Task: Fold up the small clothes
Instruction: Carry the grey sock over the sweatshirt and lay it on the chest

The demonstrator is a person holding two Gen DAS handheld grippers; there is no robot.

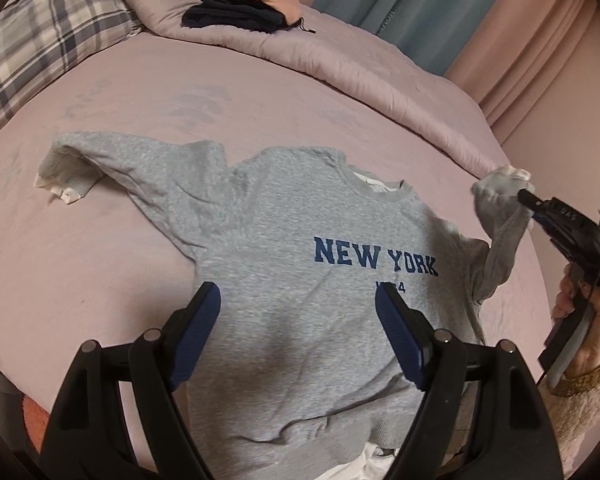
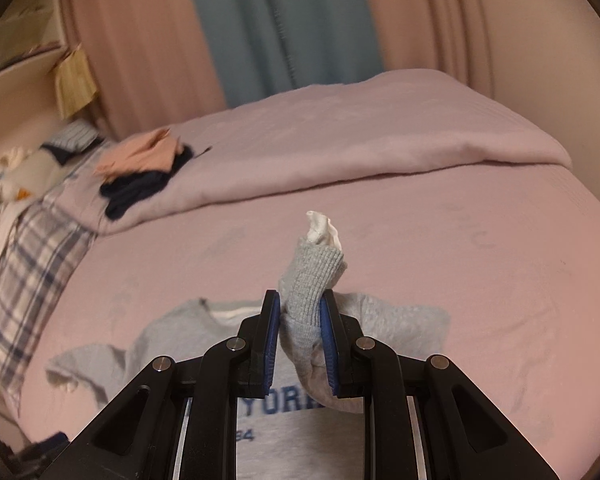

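A small grey sweatshirt [image 1: 284, 240] with blue "NEW YORK" lettering lies face up on the pink bed [image 1: 132, 92]. Its left sleeve [image 1: 100, 160] lies spread out flat, a white cuff showing at its end. My left gripper [image 1: 298, 300] hovers open over the sweatshirt's lower front with nothing between its fingers. My right gripper [image 2: 300, 300] is shut on the right sleeve's ribbed cuff [image 2: 316, 280], which sticks up between the blue pads with a white inner cuff poking out. In the left wrist view that sleeve [image 1: 500, 216] is lifted off the bed at the right, held by the right gripper [image 1: 526, 196].
A folded quilt [image 1: 340, 60] runs across the far side of the bed. Folded dark and peach clothes [image 1: 244, 4] sit on it. A plaid pillow [image 1: 40, 40] lies at the far left. Pink and blue curtains [image 2: 260, 32] hang behind. A person's hand [image 1: 580, 312] holds the right gripper.
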